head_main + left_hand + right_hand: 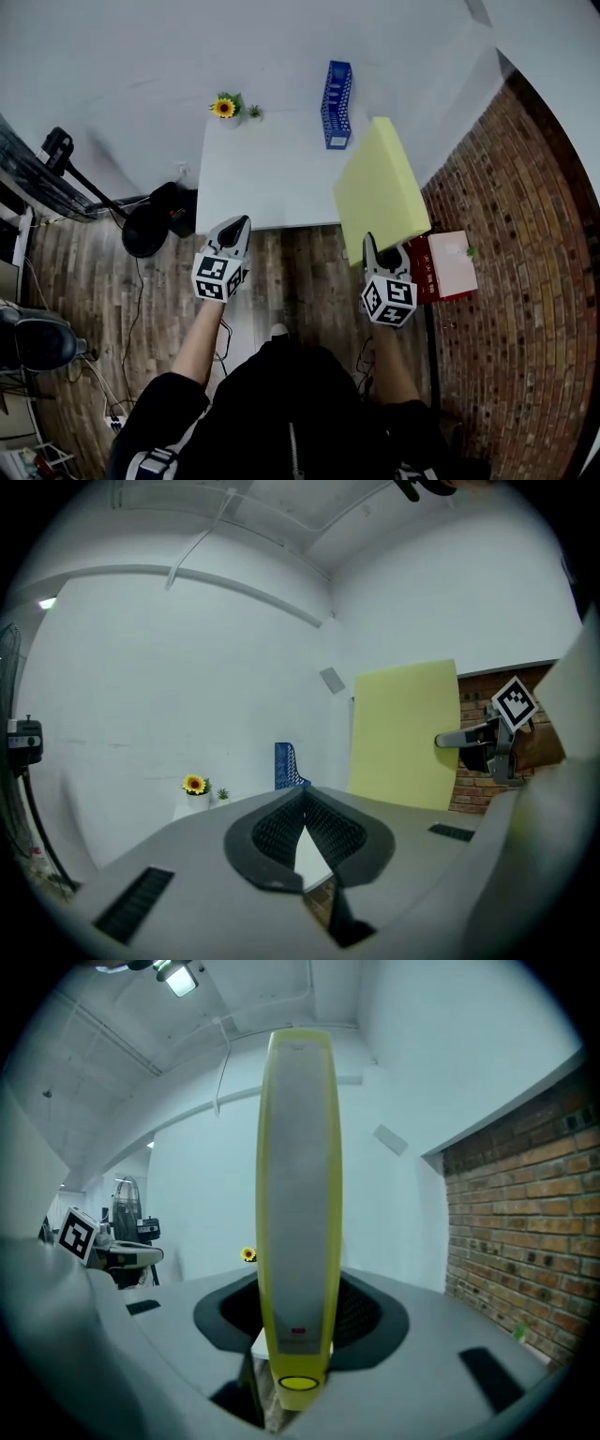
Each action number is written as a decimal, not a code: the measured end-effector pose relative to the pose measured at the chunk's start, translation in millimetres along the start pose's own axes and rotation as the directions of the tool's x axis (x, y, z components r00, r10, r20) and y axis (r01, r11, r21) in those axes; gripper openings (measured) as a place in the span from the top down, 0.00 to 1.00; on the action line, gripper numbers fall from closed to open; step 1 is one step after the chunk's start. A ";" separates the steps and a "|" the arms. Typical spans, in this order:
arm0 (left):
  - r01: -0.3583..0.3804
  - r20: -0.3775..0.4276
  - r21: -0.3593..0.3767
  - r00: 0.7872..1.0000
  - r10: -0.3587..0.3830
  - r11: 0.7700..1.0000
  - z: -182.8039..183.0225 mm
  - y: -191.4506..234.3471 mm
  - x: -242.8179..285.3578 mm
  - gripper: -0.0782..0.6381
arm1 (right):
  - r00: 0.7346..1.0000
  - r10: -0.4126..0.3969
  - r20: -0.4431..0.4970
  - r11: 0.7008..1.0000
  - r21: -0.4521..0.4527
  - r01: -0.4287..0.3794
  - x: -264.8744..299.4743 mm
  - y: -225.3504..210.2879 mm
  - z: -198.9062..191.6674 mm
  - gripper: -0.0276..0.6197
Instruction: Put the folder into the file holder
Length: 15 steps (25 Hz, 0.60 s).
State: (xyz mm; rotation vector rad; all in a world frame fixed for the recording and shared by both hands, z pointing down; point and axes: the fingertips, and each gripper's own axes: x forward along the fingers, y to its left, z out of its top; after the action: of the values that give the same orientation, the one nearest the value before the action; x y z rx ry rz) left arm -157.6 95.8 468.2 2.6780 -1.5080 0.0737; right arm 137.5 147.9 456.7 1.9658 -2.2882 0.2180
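**Views.**
- Head view only: the white table (272,178) shows whole, with a black stand (150,220) on the wooden floor (300,262) off its left end. A red and pink box (450,264) sits low on the right, against the brick wall (525,234).
- Left gripper view only: the broad yellow face of the folder (403,733) shows, with the right gripper (497,733) gripping its lower right edge.
- Right gripper view only: the folder (298,1194) shows edge-on as a narrow upright spine, with a ceiling lamp (178,977) above it.
- The sunflower (224,108) at the table's far left shows in all three views. The blue file holder (337,103) shows in the head and left gripper views, but the folder may hide it in the right gripper view.

**Pose.**
- The left forearm (202,342) reaches forward. The left gripper (225,258) points level at the table's near edge, its jaws together at the tips with nothing between them.
- The right forearm (394,361) runs parallel to it. The right gripper (384,267) is clamped on the folder's bottom edge and holds the folder (380,187) upright in the air.

**Edges and room.**
- The folder stands over the table's near right corner and is not in the file holder, which stands at the table's far right beside the wall.
- The tabletop between the sunflower and the file holder is open.
- The brick wall is close on the right.
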 end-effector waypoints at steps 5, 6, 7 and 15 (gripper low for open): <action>0.017 -0.001 -0.010 1.000 -0.017 1.000 0.9 22.1 21.9 0.86 | 1.000 -0.015 0.009 1.000 0.006 0.015 26.1 6.9 10.3 0.69; 0.019 -0.002 -0.012 1.000 -0.019 1.000 0.8 25.1 25.9 0.86 | 1.000 -0.017 0.010 1.000 0.004 0.017 30.3 7.2 12.0 0.69; 0.021 -0.003 -0.013 1.000 -0.021 1.000 0.3 28.1 29.9 0.86 | 1.000 -0.019 0.011 1.000 0.002 0.019 34.5 7.1 13.6 0.69; 0.023 -0.007 -0.025 1.000 -0.023 0.999 -5.2 51.7 67.0 0.86 | 0.999 -0.028 0.024 1.000 -0.001 0.028 75.8 -0.8 24.4 0.69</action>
State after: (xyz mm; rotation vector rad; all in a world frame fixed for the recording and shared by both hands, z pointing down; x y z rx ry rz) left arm -167.1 12.4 480.2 2.6718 -1.4654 0.0630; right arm 126.9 69.6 446.6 2.0099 -2.2733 0.1914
